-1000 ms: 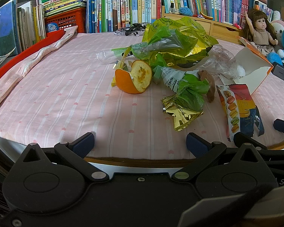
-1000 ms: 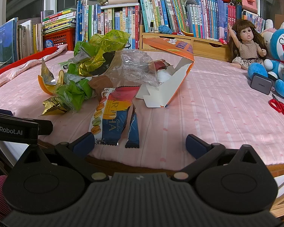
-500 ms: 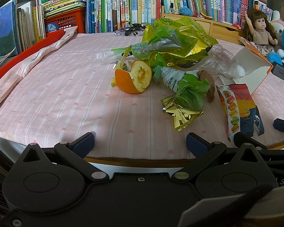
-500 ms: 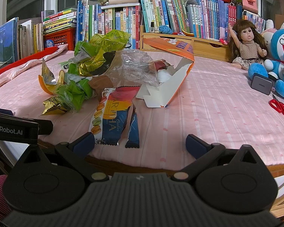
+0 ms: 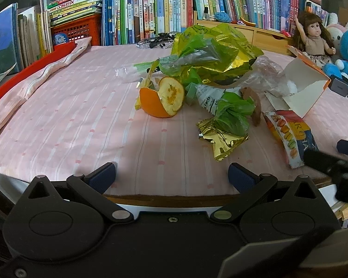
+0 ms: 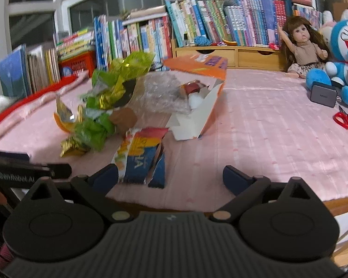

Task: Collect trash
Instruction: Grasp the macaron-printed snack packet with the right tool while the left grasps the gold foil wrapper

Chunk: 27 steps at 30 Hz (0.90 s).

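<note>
Over on the left, the left gripper sits low at the near edge of the pink striped tablecloth, fingers spread wide and nothing between them. Ahead of it, the trash pile: an orange peel curled open on the cloth, just beside a big crumpled green-and-gold foil bag, then a smaller green-and-gold wrapper lying nearer the edge. Moving right, a macaron snack packet lies flat, torn (its lower end right between the right gripper's fingertips in the wrist view), with clear crinkled plastic and an opened orange-and-white carton behind it. The right gripper is wide open too, gripping nothing. Far right, well apart from the litter: a doll, a blue plush toy and red scissors.
</note>
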### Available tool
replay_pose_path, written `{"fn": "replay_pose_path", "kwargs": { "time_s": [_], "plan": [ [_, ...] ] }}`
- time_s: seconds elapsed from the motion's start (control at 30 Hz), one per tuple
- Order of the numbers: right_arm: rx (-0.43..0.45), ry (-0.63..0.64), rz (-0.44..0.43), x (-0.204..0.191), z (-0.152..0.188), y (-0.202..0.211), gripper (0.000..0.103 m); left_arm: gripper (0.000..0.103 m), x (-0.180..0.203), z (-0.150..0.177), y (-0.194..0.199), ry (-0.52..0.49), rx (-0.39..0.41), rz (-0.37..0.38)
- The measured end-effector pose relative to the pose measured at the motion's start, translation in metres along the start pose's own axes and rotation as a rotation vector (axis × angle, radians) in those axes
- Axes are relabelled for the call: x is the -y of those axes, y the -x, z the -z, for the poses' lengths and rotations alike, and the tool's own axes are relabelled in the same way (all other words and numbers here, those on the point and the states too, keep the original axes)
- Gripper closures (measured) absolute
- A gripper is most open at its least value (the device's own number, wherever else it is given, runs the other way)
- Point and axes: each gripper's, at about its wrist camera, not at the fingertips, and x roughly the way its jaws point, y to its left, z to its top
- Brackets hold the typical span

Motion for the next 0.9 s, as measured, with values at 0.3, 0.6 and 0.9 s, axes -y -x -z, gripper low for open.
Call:
{"fn": "replay_pose_path", "kwargs": {
  "time_s": [0.3,0.6,0.9],
  "plan": [
    [0.068,-0.009,-0.081,-0.001,-0.003,0.012,0.014,0.0,-0.005,-0.001,0.008,0.011,0.043,0.017],
    [0.026,0.063,-0.054,-0.03,-0.003,-0.014,0.03,0.0,-0.022,-0.008,0.025,0.074,0.108,0.082],
    [0.048,0.031,-0.036,-0.021,-0.004,-0.01,0.049,0.001,-0.013,-0.008,0.024,0.089,0.084,0.167]
  ]
}}
